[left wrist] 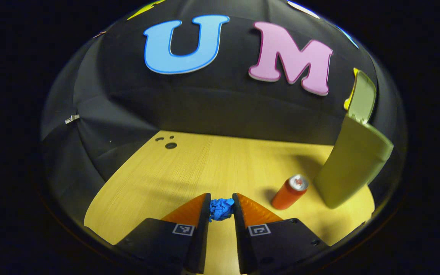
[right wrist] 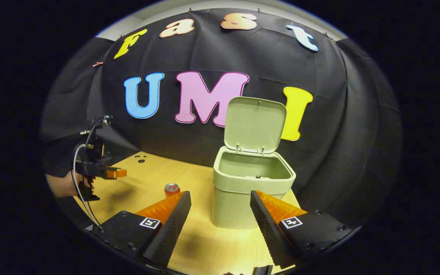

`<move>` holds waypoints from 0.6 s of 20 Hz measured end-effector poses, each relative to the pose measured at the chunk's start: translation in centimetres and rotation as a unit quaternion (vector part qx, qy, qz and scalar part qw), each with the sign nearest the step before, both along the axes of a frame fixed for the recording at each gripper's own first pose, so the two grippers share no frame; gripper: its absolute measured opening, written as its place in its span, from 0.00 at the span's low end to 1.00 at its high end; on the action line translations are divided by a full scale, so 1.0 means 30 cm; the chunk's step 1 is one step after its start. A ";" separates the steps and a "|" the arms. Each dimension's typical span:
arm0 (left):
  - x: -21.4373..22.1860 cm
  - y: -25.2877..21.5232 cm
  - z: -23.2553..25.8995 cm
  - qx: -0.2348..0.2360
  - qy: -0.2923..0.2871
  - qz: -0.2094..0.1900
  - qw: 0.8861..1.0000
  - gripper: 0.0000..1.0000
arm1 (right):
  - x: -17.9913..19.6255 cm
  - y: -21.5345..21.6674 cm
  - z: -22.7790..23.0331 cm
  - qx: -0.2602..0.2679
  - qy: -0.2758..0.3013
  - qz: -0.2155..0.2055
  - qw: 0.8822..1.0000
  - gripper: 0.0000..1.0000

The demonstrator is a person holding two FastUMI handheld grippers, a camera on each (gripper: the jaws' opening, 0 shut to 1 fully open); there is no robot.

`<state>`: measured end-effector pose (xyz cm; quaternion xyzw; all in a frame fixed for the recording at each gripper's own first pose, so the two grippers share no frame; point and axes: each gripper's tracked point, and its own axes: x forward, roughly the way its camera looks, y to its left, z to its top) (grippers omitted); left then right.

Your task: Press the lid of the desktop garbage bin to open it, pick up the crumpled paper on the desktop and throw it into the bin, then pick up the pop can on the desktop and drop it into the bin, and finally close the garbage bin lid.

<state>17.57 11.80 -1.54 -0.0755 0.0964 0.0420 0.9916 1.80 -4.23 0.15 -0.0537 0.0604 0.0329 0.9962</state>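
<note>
The blue crumpled paper [left wrist: 221, 211] sits pinched between my left gripper's [left wrist: 221, 199] fingertips, over the wooden desktop [left wrist: 189, 168]. An orange pop can [left wrist: 290, 191] stands upright just right of it, beside the pale green bin [left wrist: 351, 164], whose lid [left wrist: 363, 97] stands raised. In the right gripper view the bin [right wrist: 250, 191] is straight ahead with its lid [right wrist: 254, 124] up and its inside bare. My right gripper [right wrist: 220, 193] hangs open before the bin with nothing between its fingers. The can [right wrist: 172, 188] shows left of the bin. Farther left, a hand holds the left gripper [right wrist: 107, 173] above the desktop.
Small round holes [left wrist: 170, 145] mark the far left corner of the desktop. Black cloth walls close in the back and sides. The desktop's right edge lies just past the bin.
</note>
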 end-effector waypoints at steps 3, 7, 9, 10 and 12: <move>0.001 -0.109 0.186 0.000 -0.040 -0.019 0.999 0.39 | 0.012 -0.078 -0.029 0.011 0.007 -0.002 1.000 0.98; 0.010 -0.344 0.375 0.010 -0.074 -0.069 0.995 0.38 | 0.040 -0.175 -0.060 0.026 0.013 -0.004 1.000 0.98; 0.026 -0.476 0.442 0.020 -0.087 -0.099 0.991 0.37 | 0.057 -0.210 -0.088 0.032 0.020 -0.003 0.999 0.98; 0.040 -0.547 0.464 0.017 -0.094 -0.113 0.989 0.36 | 0.064 -0.226 -0.107 0.034 0.027 -0.002 0.999 0.98; 0.060 -0.698 0.512 -0.005 -0.104 -0.148 0.984 0.36 | 0.076 -0.248 -0.138 0.042 0.037 0.002 0.998 0.98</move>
